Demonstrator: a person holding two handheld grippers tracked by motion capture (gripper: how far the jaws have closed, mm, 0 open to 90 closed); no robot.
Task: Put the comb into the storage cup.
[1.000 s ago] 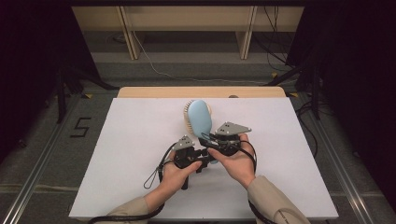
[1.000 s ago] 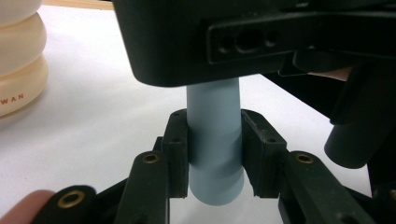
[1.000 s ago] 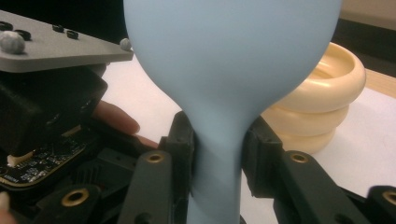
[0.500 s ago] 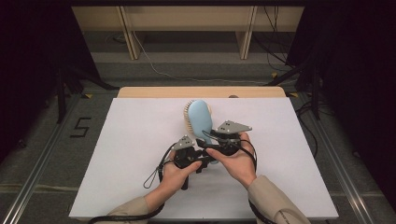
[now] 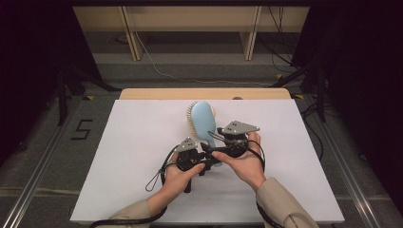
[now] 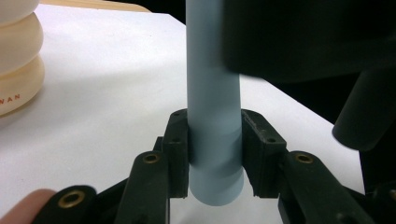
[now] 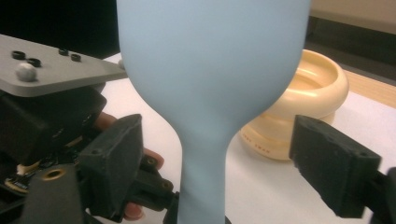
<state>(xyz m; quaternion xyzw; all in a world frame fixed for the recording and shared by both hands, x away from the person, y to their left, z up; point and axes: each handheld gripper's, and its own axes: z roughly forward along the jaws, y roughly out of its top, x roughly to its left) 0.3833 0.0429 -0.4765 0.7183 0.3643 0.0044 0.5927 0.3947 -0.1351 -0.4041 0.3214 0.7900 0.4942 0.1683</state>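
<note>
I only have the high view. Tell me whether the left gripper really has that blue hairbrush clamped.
Observer: Yes. The left gripper has both pads pressed against the hairbrush, low on its handle.
Operator: Now report the right gripper.
Observer: The right gripper has just been opening. The brush's neck is between its pads, which stand clear of it on both sides.
Operator: Describe what sits behind the brush.
Observer: A cream ridged bowl with small red lettering near its base stands on the white table.
</note>
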